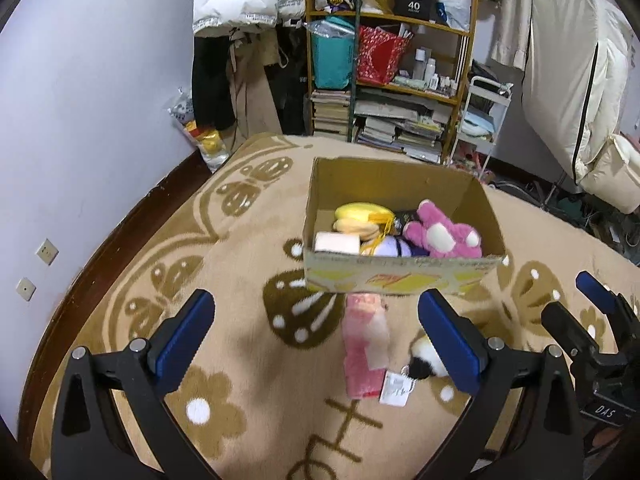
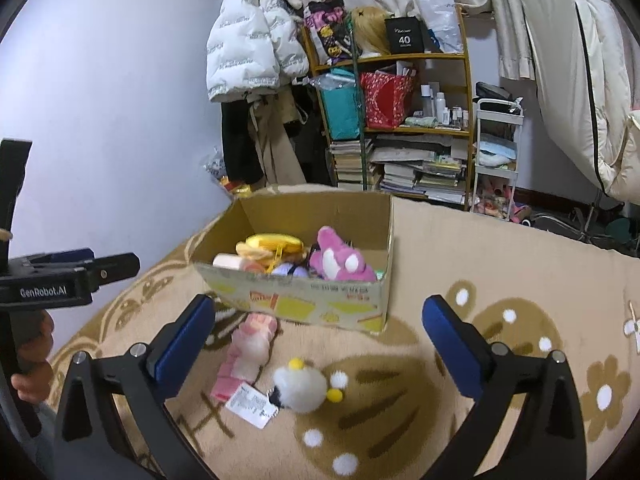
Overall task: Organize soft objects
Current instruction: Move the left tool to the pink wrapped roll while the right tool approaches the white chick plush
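**Box half filled, two soft toys on the blanket, both tongs released**

The patterned blanket fills the lower part of both views, but its edges run out of frame and the letters woven into it are cut off by the left tongs' frame. On it stands the cardboard box, open at the top; its near wall hides the lower part of everything inside. Above that wall show a pink plush, a yellow plush, a pale roll and a lilac toy whose shape is hard to make out. A dark item behind the pink plush is too hidden to name.

In front of the box, touching or just short of its near wall, lies a pink striped plush, blurred, with a paper tag at its near end. Just beside it sits a white round plush with yellow bits; in the left wrist view the pad covers most of it.

The left tongs stand spread wide and grip nothing; the striped plush lies on the blanket between the pads, untouched. The right tongs are equally wide apart and empty, above the white plush, not touching it. A hand at the left edge of the right view holds the left tool, mostly cropped
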The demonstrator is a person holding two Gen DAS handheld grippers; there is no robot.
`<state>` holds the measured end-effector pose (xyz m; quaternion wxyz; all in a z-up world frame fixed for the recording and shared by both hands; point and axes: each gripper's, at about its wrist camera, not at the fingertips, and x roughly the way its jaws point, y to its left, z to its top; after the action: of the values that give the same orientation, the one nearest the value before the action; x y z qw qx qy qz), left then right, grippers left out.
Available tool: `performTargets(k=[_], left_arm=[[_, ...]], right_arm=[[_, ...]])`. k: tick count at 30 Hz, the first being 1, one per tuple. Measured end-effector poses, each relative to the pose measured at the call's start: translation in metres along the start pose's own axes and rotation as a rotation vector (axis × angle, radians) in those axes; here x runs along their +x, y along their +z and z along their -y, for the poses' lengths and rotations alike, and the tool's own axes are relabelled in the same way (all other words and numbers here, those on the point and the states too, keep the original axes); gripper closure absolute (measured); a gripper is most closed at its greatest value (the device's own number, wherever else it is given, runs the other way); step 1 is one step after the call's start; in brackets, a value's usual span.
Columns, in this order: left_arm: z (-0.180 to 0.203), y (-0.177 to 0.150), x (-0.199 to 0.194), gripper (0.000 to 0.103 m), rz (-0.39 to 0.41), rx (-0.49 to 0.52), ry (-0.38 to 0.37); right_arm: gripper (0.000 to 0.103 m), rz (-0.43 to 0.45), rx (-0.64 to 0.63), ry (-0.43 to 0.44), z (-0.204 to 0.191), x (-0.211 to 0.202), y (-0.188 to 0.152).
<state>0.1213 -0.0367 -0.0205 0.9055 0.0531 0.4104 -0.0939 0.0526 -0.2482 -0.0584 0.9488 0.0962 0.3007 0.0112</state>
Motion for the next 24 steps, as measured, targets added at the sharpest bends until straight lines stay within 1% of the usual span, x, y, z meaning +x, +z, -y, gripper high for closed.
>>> performTargets(k=[8,11,15,19,24], left_arm=[[-0.005,-0.009,0.024,0.002,-0.061,-0.008,-0.028],[-0.003,-0.012,0.04,0.002,-0.095,0.0,-0.04],[0.0,-0.019,0.064,0.002,-0.161,0.005,-0.056],[0.008,-0.023,0.082,0.002,-0.199,0.016,-0.062],[0.01,-0.022,0.106,0.002,-0.232,0.002,-0.083]], right_arm=[[0.0,-0.071,-0.011,-0.005,0.0,0.022,-0.019],[0.0,-0.09,-0.019,-0.01,0.001,0.031,-0.023],[0.0,-0.119,-0.017,-0.009,0.003,0.045,-0.029],[0.0,-0.161,-0.016,-0.005,0.004,0.061,-0.037],[0.0,-0.204,-0.032,-0.006,0.003,0.08,-0.046]])
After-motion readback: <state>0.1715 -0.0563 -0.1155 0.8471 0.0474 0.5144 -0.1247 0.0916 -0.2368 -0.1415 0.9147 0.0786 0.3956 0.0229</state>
